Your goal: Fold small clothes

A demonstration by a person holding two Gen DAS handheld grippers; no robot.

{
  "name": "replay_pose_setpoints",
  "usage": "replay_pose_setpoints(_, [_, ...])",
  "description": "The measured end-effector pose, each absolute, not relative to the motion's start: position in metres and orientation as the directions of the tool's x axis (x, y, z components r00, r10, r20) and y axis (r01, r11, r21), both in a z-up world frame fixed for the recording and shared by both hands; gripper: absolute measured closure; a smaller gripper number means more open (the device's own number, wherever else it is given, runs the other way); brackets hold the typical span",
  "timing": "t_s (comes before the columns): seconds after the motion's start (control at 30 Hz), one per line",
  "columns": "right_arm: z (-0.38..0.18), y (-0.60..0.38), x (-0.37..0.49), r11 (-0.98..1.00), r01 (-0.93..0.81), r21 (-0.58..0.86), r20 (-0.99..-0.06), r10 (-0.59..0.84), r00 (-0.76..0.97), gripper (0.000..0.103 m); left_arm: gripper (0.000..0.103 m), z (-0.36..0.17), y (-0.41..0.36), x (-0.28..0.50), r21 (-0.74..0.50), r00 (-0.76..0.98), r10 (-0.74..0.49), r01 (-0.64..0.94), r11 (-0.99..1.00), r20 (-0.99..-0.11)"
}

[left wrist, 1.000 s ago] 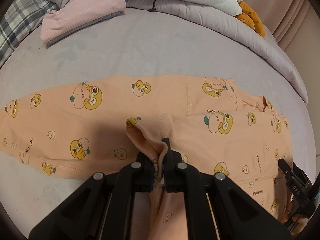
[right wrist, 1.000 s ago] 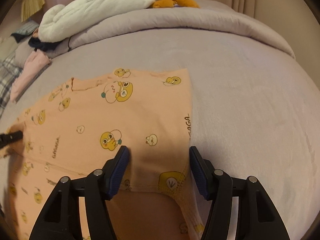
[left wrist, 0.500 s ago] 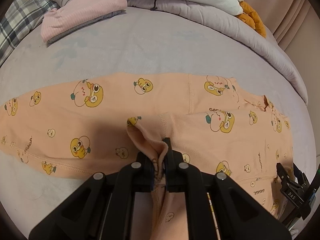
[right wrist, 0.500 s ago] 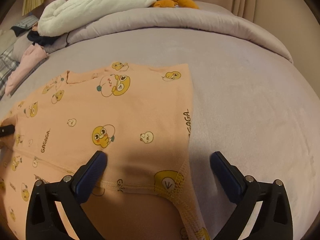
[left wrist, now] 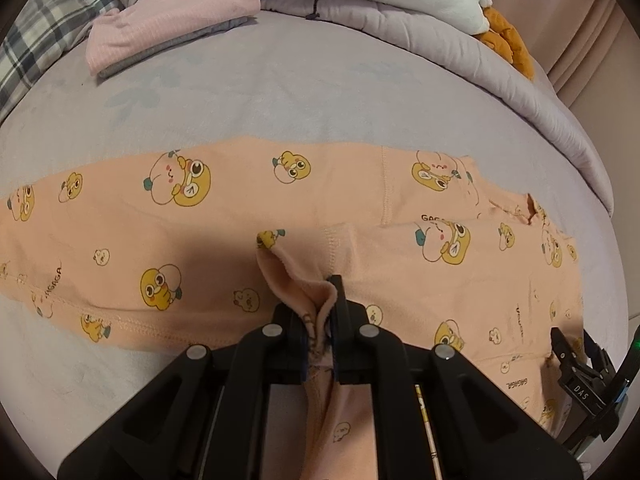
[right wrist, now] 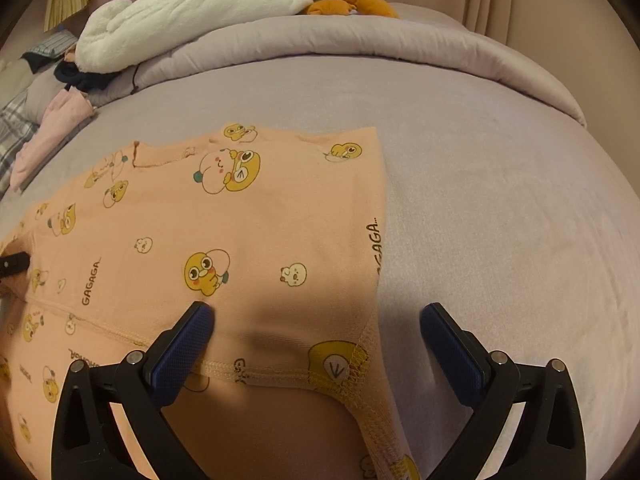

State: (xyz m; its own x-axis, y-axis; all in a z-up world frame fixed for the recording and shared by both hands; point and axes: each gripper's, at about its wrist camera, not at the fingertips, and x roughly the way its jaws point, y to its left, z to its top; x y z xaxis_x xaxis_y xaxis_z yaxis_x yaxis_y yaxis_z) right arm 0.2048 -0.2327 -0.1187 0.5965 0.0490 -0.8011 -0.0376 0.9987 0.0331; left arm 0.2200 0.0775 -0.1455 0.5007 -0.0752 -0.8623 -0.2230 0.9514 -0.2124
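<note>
Right gripper [right wrist: 318,320] jaws have sprung fully wide, releasing peach duck-print cotton garment [right wrist: 224,240]; left gripper [left wrist: 322,312] stays pinched on its bunched fold, so fold likely continues left-side.

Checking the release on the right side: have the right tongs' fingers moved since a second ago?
Yes. The right tongs have spread wide: the right finger now sits out over the bare bedspread, past the peach garment edge. They grip nothing.

The right gripper [right wrist: 316,314] now stands with its jaws spread wide over the hem corner of the peach duck-print garment [right wrist: 224,240]; a second ago they were much closer together. Its blue pads [right wrist: 182,354] touch no cloth.
</note>
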Motion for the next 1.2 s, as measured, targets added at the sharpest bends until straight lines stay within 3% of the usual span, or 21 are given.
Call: replay_pose_setpoints(1.2, [-0.1182,-0.2333,0.2058,0.999,-0.038,0.033,-0.803,0.049,0.595,0.0,0.093,-0.1482,0.0819,0.2217,-0.234,0.497,-0.086,-0.243,0.941,-0.863])
